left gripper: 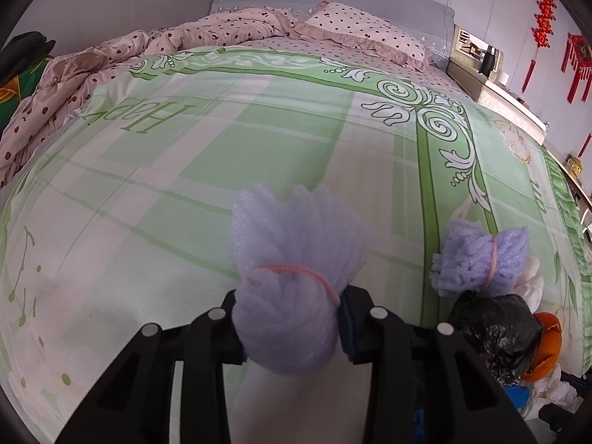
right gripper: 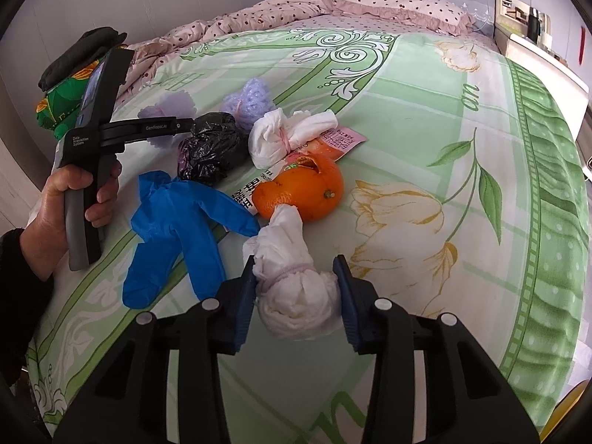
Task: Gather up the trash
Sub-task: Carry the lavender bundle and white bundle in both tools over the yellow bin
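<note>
Purple foam, bunched up and tied with a pink rubber band, is held between the two fingers of the left gripper (left gripper: 292,333). This foam bundle (left gripper: 296,259) is squeezed at its lower part, and the jaws are closed in tight on it. The left gripper is tipped down toward the green bed cover (left gripper: 222,155). In the right wrist view, its handle is gripped by a hand (right gripper: 70,203) with a dark sleeve.

White tissue tied with a band is held by the right gripper (right gripper: 296,296), which is tipped down too. The tissue wad (right gripper: 296,288) is pressed by both blue pads (right gripper: 244,307), so the jaws are only a little way apart.

More trash is spread on the bed cover. An orange peel (right gripper: 303,192) is touched by the top of the held tissue. A blue glove (right gripper: 177,233) is laid flat just left of the peel. A black plastic bag (right gripper: 211,148) is bunched behind the glove. A second white tissue wad (right gripper: 285,133) and a pink paper slip (right gripper: 340,140) are seen behind the peel. Another purple foam bundle (left gripper: 477,259) is placed near the black bag. A spotted pink quilt (left gripper: 122,55) and a pillow (left gripper: 362,29) are seen at the far end of the bed.
</note>
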